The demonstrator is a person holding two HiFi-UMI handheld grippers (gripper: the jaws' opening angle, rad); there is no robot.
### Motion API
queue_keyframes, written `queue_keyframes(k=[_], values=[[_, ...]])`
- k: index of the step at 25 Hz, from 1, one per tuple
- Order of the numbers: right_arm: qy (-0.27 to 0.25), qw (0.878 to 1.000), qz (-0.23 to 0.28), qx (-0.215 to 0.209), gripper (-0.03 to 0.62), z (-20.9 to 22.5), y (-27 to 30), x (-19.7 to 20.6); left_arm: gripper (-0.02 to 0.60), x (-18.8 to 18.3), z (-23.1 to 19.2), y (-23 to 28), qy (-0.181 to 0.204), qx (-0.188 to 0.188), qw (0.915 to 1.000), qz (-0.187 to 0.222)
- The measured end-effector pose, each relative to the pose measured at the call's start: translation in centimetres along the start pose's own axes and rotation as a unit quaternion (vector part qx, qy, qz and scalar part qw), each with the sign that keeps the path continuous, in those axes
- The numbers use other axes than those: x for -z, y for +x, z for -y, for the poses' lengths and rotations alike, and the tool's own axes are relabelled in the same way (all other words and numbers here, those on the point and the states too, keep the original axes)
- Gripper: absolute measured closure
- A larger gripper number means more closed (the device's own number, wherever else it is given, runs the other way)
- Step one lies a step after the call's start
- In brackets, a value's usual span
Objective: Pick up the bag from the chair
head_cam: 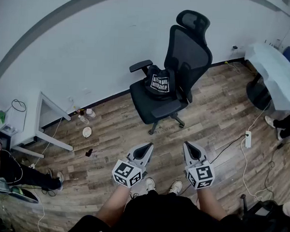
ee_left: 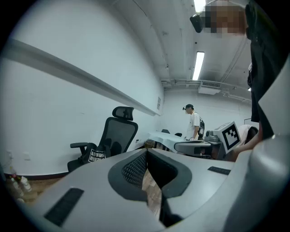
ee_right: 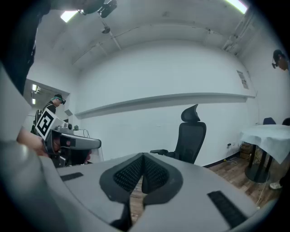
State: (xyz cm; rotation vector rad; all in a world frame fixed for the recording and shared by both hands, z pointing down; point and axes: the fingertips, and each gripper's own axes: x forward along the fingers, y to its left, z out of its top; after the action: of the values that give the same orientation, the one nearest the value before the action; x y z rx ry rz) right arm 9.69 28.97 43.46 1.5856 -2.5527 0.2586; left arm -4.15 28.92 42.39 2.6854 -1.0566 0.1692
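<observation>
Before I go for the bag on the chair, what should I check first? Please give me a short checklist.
1. Bag on the seat: ok, the black bag leans against the backrest of the chair.
2. Floor to the chair: ok, bare wood; a power strip lies off to the right.
3. Grippers empty: ok, left gripper and right gripper hold nothing.
4. Jaws apart for a grasp: not ok, both pairs are together.
5. Bag within reach: not ok, both grippers are well short of it.
6. Bag handles: cannot tell.
</observation>
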Motion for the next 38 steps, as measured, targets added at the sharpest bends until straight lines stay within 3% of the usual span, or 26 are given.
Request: queue_keyframes(k=[12, 19, 28, 38], values=[[0.005, 1.0, -0.015, 0.001, 0.574, -2.8, 1.5, 0.8, 0.56, 0.4, -1.4, -2.7, 0.002, 0.021, 0.9998, -0.007], [0.053, 0.998, 0.016, -0.02, 0.574, -5.5, 3.7, -0.5, 0.56, 0.8, -5.4, -5.6, 0.032, -0.006, 0.9994, -0.014], [0.048, 0.999, 0.006, -0.009, 0.574, -7.1, 5.8, 0.0, 0.56, 0.2, -8.5, -7.4, 0.034, -0.012, 0.9993, -0.008], [0.052, 0.999, 0.004, -0.012, 0.574, -3.1, 10.6, -0.2, 0.56, 0.5, -11.3, -1.8, 0.032, -0.023, 0.9989, -0.028]])
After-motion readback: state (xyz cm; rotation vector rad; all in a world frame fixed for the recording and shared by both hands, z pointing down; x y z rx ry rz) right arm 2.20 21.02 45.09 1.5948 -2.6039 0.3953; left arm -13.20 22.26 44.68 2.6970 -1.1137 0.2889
